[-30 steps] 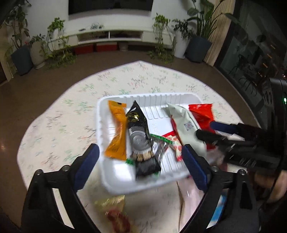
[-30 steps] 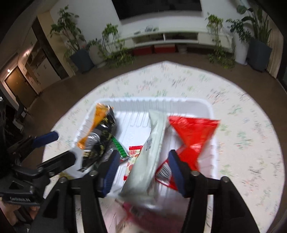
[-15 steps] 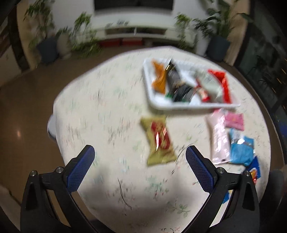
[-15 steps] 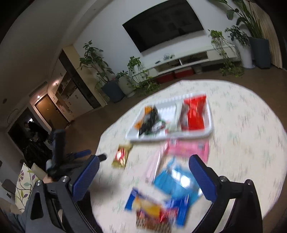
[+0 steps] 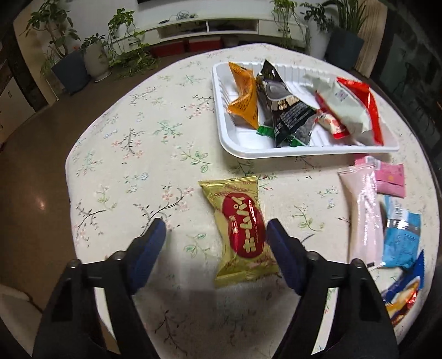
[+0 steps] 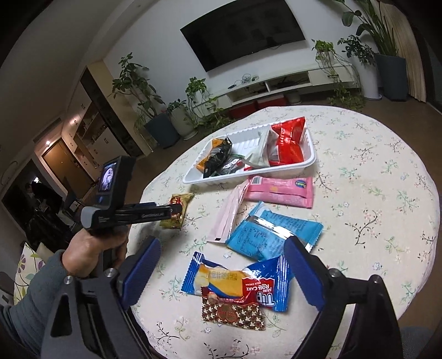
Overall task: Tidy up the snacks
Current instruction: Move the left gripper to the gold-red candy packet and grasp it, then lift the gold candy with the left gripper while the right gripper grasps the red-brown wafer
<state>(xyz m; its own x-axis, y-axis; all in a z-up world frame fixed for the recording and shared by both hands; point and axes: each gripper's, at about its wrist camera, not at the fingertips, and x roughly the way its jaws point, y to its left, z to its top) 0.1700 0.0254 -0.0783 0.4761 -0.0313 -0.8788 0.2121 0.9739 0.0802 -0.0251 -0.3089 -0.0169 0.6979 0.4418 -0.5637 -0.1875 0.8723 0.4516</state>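
A white tray (image 5: 223, 116) holds orange, black, grey-white and red snack packs; it also shows in the right wrist view (image 6: 310, 161). A gold pack with a red oval (image 5: 241, 226) lies on the cloth in front of the tray. My left gripper (image 5: 215, 234) is open, its jaws on either side of the gold pack's near end. My right gripper (image 6: 221, 258) is open above a blue roll-cake pack (image 6: 234, 284) and a brown pack (image 6: 232, 313). A light blue pack (image 6: 273, 232), a pink pack (image 6: 281, 189) and a pale pink stick pack (image 6: 228, 215) lie between it and the tray.
The round table has a floral cloth (image 5: 132, 154). Its edge drops off on the left and near sides. Potted plants (image 5: 71, 63) and a low white TV unit (image 5: 215, 26) stand beyond the table. The person's hand holding the left gripper shows in the right wrist view (image 6: 94, 243).
Both grippers have pulled back from the tray toward the near side of the table. The left one now sits low over the gold pack; the right one hovers over the loose packs.
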